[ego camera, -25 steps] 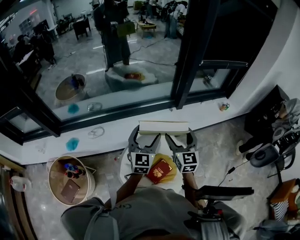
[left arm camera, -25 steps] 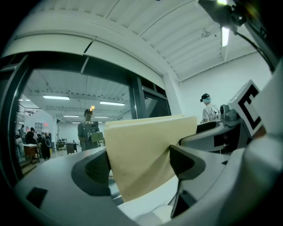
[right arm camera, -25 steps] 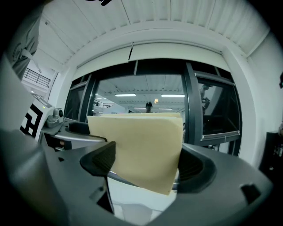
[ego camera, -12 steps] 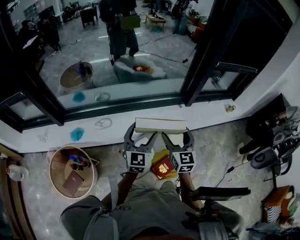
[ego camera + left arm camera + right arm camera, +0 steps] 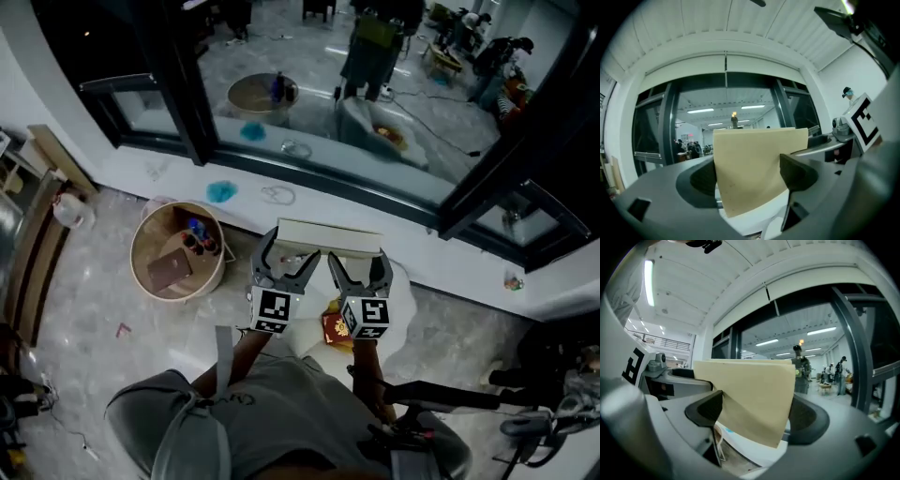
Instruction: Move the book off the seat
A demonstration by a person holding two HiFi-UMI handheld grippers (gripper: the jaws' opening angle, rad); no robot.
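Looking down from the head view, you see the book (image 5: 328, 236) held level in front of you, with its cream edge showing along its length. Your left gripper (image 5: 292, 249) is clamped on the book's left end and your right gripper (image 5: 356, 255) on its right end, so the book bridges the two.

In the left gripper view, the book is a pale tan slab between the two dark pads (image 5: 799, 171). The pads press on it from either side, and the slab fills the gap and rises above the jaws. The right gripper view shows the same. Both pads are tight against the book's faces, and the slab leans slightly.

On the near side of the book, towards your body, is the white seat (image 5: 401, 291), partly covered by your forearms. The book is carried in the grippers and does not lie on the seat. A small red booklet (image 5: 337, 328) rests on the seat, just nearer to you than the book's middle, on top of something yellow.

To the left of the book, a round wooden tub (image 5: 155, 234) stands on the marbled floor (image 5: 84, 309). It holds a brown book-like thing and a few small items. Beyond the book runs a white window ledge (image 5: 319, 206), then dark-framed glass with people visible through it.
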